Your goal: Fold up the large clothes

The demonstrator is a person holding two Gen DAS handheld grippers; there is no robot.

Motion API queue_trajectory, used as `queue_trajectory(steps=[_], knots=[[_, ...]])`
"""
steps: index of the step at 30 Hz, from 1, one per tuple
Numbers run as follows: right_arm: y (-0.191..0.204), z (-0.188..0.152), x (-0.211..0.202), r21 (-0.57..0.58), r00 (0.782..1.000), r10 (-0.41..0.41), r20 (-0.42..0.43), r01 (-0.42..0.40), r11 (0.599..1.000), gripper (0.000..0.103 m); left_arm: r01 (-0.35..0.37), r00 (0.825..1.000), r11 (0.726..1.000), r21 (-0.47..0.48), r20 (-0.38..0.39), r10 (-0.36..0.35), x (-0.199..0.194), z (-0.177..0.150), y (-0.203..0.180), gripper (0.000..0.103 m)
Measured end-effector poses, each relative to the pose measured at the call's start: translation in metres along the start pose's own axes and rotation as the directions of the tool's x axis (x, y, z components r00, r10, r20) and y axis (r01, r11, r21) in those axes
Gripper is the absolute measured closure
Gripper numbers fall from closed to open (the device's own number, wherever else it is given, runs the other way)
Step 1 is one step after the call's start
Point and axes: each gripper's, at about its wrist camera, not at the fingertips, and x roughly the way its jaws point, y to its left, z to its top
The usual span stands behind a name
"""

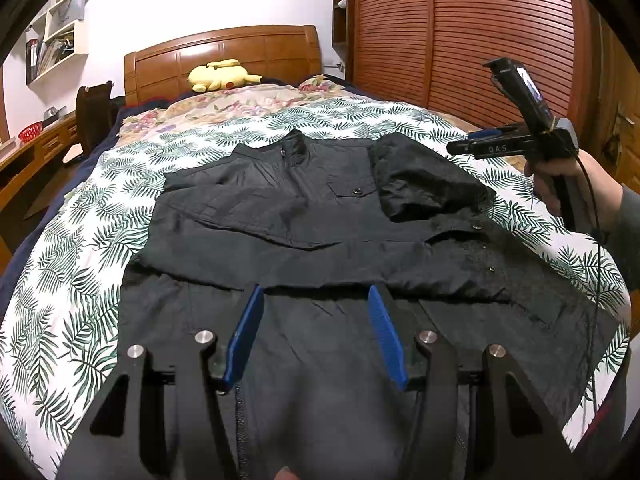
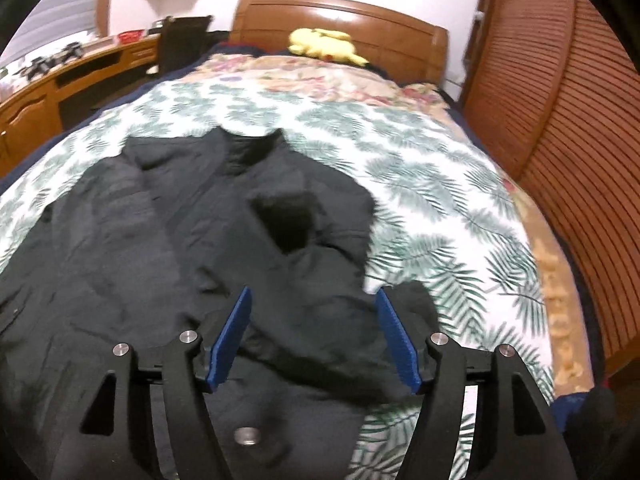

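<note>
A large black jacket [image 1: 280,216] lies spread on the leaf-print bedcover [image 1: 72,264], its collar towards the headboard. One sleeve [image 1: 420,184] is folded in over the chest on the right side. My left gripper [image 1: 314,292] stands open over the jacket's lower half, with nothing pinched between its blue pads. A hand holds my right gripper [image 1: 466,142] in the air above the bed's right side. In the right wrist view the right gripper [image 2: 314,294] is open above the jacket [image 2: 140,248] near its right edge, with the folded sleeve [image 2: 304,220] ahead; its pads grip nothing.
A yellow plush toy [image 1: 222,74] rests against the wooden headboard [image 1: 224,52]. A slatted wooden wardrobe [image 1: 460,32] runs along the bed's right side. To the left are a wooden desk [image 2: 60,84], a dark chair [image 1: 94,116] and white wall shelves [image 1: 60,36].
</note>
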Motion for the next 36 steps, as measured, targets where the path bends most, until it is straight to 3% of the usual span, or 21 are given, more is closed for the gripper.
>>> queue_trajectory(steps=[7,13,19,30,32,34,36], knots=[[-0.047,-0.021,0.028,0.092,0.993,-0.070,-0.090,0.079,0.993,0.034,0.001,1.000,1.000,0.002,0.001,-0.001,0.000,-0.001,0.000,0.049],[-0.084,-0.051,0.060,0.154,0.973,-0.128,-0.191,0.159,0.975,0.034,0.000,1.000,1.000,0.003,-0.005,0.000,0.001,-0.001,0.000,0.049],[-0.106,-0.081,0.086,0.228,0.952,-0.096,-0.291,0.166,0.959,0.033,-0.004,1.000,1.000,0.010,-0.009,0.005,0.002,-0.002,-0.002,0.049],[-0.098,-0.090,0.082,0.230,0.959,-0.103,-0.263,0.166,0.959,0.034,-0.003,1.000,1.000,0.007,-0.008,0.003,0.003,-0.002,-0.002,0.049],[-0.096,-0.090,0.081,0.223,0.961,-0.095,-0.260,0.155,0.962,0.042,-0.004,1.000,1.000,0.007,-0.011,0.004,0.003,-0.002,-0.002,0.049],[-0.093,-0.090,0.079,0.209,0.962,-0.090,-0.259,0.147,0.967,0.058,-0.002,1.000,1.000,0.007,-0.010,0.002,0.002,-0.001,-0.002,0.049],[-0.089,-0.089,0.072,0.193,0.964,-0.075,-0.257,0.128,0.973,0.084,-0.002,1.000,1.000,0.008,-0.009,0.002,0.002,-0.001,-0.002,0.049]])
